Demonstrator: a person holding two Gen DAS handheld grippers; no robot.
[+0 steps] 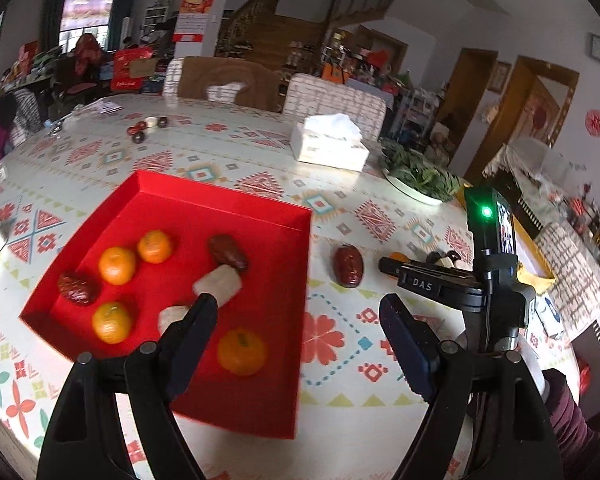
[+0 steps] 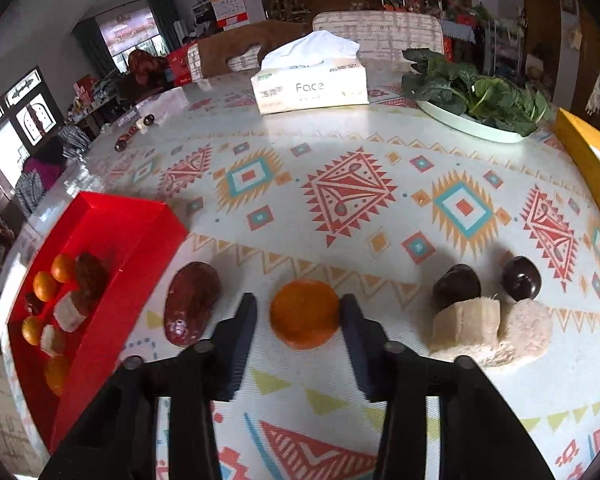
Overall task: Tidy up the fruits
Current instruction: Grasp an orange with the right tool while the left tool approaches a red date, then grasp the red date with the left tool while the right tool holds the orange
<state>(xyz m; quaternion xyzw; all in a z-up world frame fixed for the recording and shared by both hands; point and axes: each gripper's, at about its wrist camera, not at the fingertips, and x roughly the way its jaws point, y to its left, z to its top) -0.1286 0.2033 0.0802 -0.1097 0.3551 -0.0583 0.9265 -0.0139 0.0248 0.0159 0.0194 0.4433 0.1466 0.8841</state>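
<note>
Fruit sorting: right gripper around the loose tangerine

Tangerine, round and orange (image 2: 304, 314), sits on the patterned tablecloth (image 2: 352, 200) between the two dark fingers of the right gripper (image 2: 299, 312). The right finger touches the peel; a thin sliver of cloth shows at the left finger, so a full pinch cannot be confirmed.

Left gripper (image 1: 298, 312) hangs spread wide over the near right part of the shallow red cardboard tray (image 1: 220, 200), nothing between its fingers. In the tray, seen from the left wrist: four small orange tangerines (image 1: 117, 265), dark red dried dates (image 1: 76, 288) and pale cake-like blocks (image 1: 219, 283).

A wrinkled dark red date (image 2: 192, 302) lies on the cloth between the tray's red wall and the right gripper. Right of the gripper, two dark dates (image 2: 456, 286) touch two pale blocks (image 2: 466, 330). Farther back stand a white tissue pack (image 2: 310, 86) and a white plate of green leaves (image 2: 476, 124).
</note>
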